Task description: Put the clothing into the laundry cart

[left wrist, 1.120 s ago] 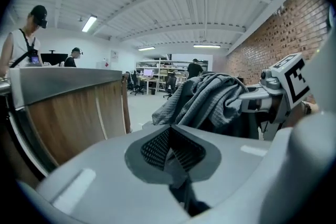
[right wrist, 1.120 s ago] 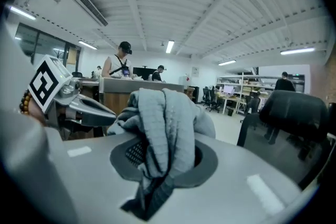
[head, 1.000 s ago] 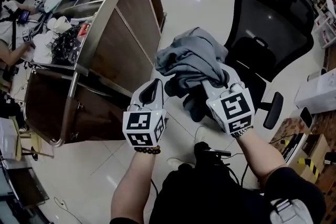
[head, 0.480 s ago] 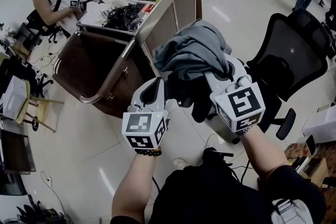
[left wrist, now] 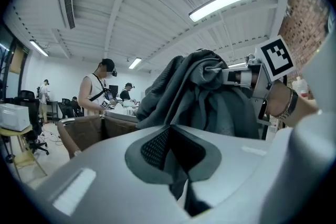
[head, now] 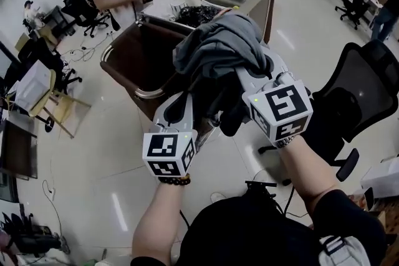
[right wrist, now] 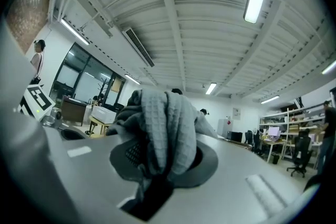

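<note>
Hanging in the upper middle of the head view, the bunched grey fabric clothing (head: 221,50) is held up against the brown laundry cart with a shiny metal rim (head: 136,59). The right gripper (head: 252,81) is clamped on a thick fold of it. The left gripper (head: 186,103) is closed too, with a dark fold pinched between its jaws. A black mesh office chair (head: 358,84) is seen at the right edge.

Grey clothes (head: 218,50) are held up in the middle by the right gripper (head: 247,81). The left gripper (head: 181,110) is seen just beside them at 7 o'clock. A brown cart (head: 132,58) is seen at 11 o'clock, a black chair (head: 361,87) at 3 o'clock.
</note>
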A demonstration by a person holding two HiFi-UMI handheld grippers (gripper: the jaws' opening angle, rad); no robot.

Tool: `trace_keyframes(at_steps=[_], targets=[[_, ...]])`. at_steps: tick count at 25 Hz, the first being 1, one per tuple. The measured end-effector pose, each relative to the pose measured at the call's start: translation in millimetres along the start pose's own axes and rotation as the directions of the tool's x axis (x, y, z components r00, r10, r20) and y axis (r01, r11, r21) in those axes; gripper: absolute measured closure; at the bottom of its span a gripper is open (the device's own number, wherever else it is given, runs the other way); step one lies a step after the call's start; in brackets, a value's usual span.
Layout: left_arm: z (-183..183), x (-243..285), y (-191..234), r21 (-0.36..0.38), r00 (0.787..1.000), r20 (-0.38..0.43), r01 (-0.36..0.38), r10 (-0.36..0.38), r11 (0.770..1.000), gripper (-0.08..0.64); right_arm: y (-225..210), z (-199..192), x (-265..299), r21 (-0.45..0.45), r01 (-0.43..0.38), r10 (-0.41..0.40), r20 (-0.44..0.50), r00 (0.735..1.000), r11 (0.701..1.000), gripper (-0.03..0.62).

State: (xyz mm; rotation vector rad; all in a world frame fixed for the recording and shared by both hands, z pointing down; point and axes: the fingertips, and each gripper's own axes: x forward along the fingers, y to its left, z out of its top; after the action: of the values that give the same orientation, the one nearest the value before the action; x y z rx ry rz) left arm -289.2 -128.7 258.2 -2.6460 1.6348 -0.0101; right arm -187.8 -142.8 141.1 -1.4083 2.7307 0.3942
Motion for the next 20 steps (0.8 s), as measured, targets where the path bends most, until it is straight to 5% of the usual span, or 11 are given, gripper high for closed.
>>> trace_keyframes(at_steps=[7, 20], targets=[[12.8, -45.8, 28.5, 0.011, 0.997, 0.021, -0.069, 0.069, 0.998, 0.557, 44.0, 25.8, 20.9, -0.008, -0.048, 0.049, 0.022, 0.999, 0.999, 0.512], [-17.5, -40.4, 94.3, 0.019, 0.979, 0.006, -0.202, 0.202, 0.979, 0.557, 71.6, -39.4, 110.2, 0.022, -0.174, 0.175, -0.045, 0.984, 0.984, 0.511]])
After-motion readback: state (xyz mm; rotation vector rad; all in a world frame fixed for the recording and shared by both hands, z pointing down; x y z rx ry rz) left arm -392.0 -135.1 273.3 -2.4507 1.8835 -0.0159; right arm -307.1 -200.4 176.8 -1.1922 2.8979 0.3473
